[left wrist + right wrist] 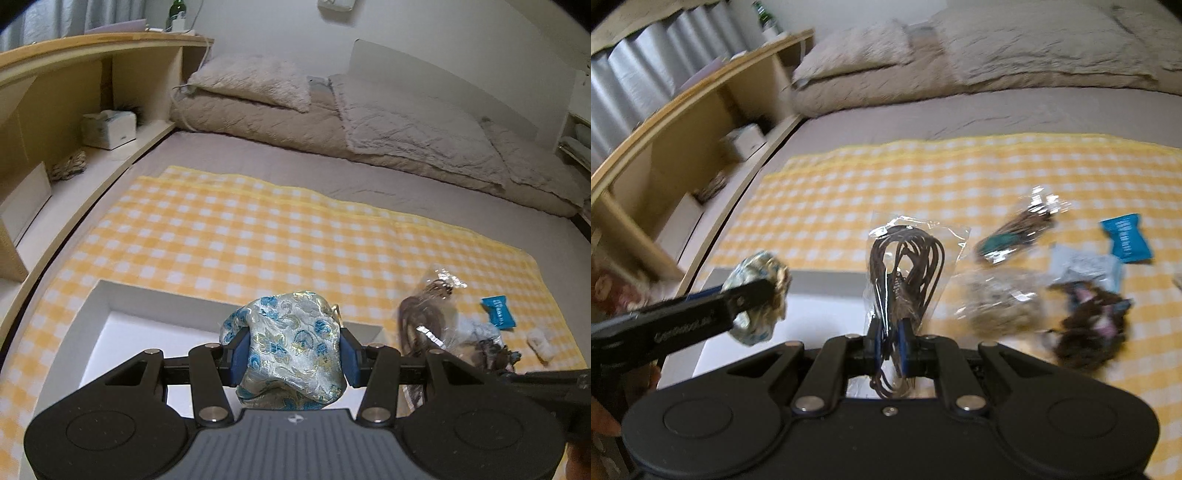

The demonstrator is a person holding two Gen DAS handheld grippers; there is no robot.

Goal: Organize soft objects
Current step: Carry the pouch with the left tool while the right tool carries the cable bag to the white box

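Above the white box [122, 325], the left tongs [291, 354] are clamping a brocade pouch [291, 343] while the right tongs [890, 343] are pinching a bagged cord [905, 266] (blurred, seemingly by one thin edge), so the slick plastic is risking slipping out beside the box.

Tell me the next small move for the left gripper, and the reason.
Probably lower the left gripper slightly and open its fingers. It is shut on the brocade pouch, which hangs over the white box, so releasing should drop it inside. The right gripper holds the bagged cord nearby.
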